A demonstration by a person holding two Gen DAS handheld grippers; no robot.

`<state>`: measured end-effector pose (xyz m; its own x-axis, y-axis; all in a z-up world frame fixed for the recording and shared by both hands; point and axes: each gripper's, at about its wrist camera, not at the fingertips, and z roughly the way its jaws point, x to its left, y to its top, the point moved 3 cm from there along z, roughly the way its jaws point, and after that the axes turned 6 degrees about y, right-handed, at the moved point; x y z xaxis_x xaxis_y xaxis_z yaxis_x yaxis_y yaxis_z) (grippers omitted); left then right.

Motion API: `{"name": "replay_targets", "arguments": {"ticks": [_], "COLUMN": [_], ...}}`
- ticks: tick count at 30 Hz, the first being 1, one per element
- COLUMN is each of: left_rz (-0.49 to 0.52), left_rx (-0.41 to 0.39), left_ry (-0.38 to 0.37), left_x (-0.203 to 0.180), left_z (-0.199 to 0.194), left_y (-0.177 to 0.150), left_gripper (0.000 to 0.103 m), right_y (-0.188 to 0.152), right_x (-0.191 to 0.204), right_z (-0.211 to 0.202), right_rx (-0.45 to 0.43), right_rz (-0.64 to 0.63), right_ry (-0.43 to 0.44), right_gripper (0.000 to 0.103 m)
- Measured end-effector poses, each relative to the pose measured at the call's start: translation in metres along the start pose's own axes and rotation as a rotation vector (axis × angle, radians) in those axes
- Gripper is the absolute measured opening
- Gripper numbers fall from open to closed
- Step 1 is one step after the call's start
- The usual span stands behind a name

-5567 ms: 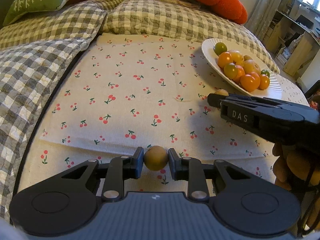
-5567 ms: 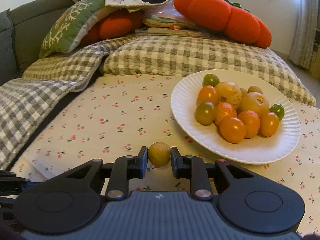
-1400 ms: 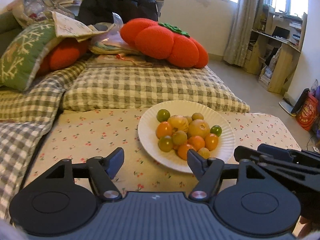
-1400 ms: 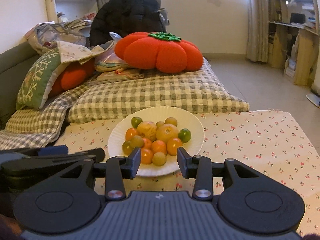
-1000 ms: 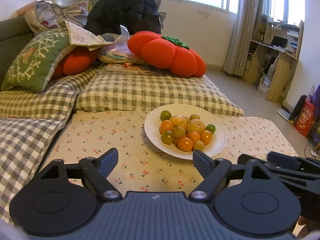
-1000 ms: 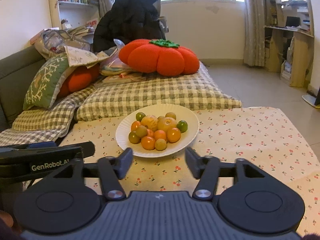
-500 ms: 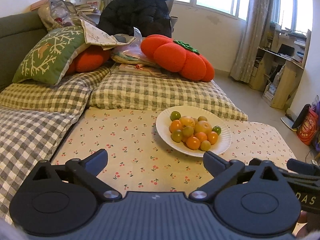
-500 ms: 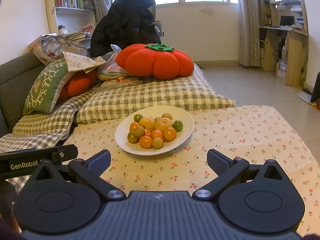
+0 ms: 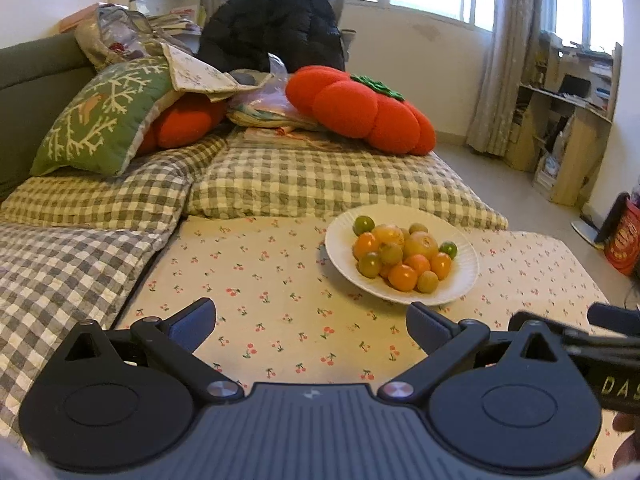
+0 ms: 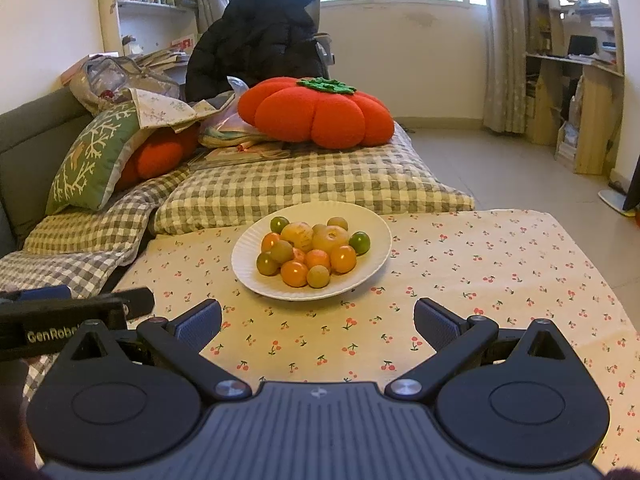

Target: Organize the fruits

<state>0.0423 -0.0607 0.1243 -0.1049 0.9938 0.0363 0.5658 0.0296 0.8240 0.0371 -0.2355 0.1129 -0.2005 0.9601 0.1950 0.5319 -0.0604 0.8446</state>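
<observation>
The left gripper (image 9: pixel 311 320) stands wide, nothing between its fingers (image 9: pixel 192 318); ahead of it and off to its right sits the white plate (image 9: pixel 464 280) on the cherry-print cloth (image 9: pixel 256 272) that covers the bench; the plate is well apart from the fingertips. The fruits (image 9: pixel 400 254) lie heaped in the middle of the plate, orange, yellow and green ones touching each other; one green fruit (image 9: pixel 364 224) rests at the far side of the heap and a second green one (image 9: pixel 448 248) at its right edge. The right gripper (image 10: pixel 318 318) is likewise spread wide and holds nothing; from it the plate (image 10: pixel 372 256) lies straight ahead, slightly left of the midline between its fingers (image 10: pixel 434 324), with bare cloth (image 10: pixel 480 264) between fingertips and rim; the fruits (image 10: pixel 310 250) show as one pile, a small yellow-green one (image 10: pixel 318 276) nearest the gripper. The body of the other gripper shows at the right edge of the left wrist view and at the left edge of the right wrist view, so the two sit side by side, just apart. Beyond the plate, farther from both grippers, lies a checked quilt (image 10: pixel 312 184); on it rests an orange pumpkin-shaped cushion (image 10: pixel 316 114), and to the left of that a green cushion with a white branch pattern (image 10: pixel 92 156); a dark coat (image 10: pixel 260 32) hangs behind them.
</observation>
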Motion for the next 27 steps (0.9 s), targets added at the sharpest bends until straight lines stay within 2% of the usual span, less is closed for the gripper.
{"name": "replay_targets", "arguments": {"ticks": [4, 10, 18, 27], "left_rz": [-0.017, 0.001, 0.037, 0.033], "left_rx": [-0.006, 0.029, 0.009, 0.013], "left_ry": [0.013, 0.016, 0.027, 0.026], "left_x": [0.0021, -0.0015, -0.0040, -0.0035], "left_z": [-0.0013, 0.0025, 0.0011, 0.0018], "left_y": [0.0011, -0.0020, -0.0029, -0.0029], "left_gripper": [0.095, 0.095, 0.095, 0.095], "right_y": [0.0005, 0.0004, 0.0007, 0.0007], "right_x": [0.0013, 0.0032, 0.0039, 0.0051], "right_z": [0.0010, 0.0013, 0.0009, 0.0003], "right_rx": [0.002, 0.000, -0.004, -0.007], "right_rz": [0.000, -0.009, -0.008, -0.006], "right_ry": [0.001, 0.007, 0.008, 0.010], "right_gripper": [0.103, 0.103, 0.103, 0.103]}}
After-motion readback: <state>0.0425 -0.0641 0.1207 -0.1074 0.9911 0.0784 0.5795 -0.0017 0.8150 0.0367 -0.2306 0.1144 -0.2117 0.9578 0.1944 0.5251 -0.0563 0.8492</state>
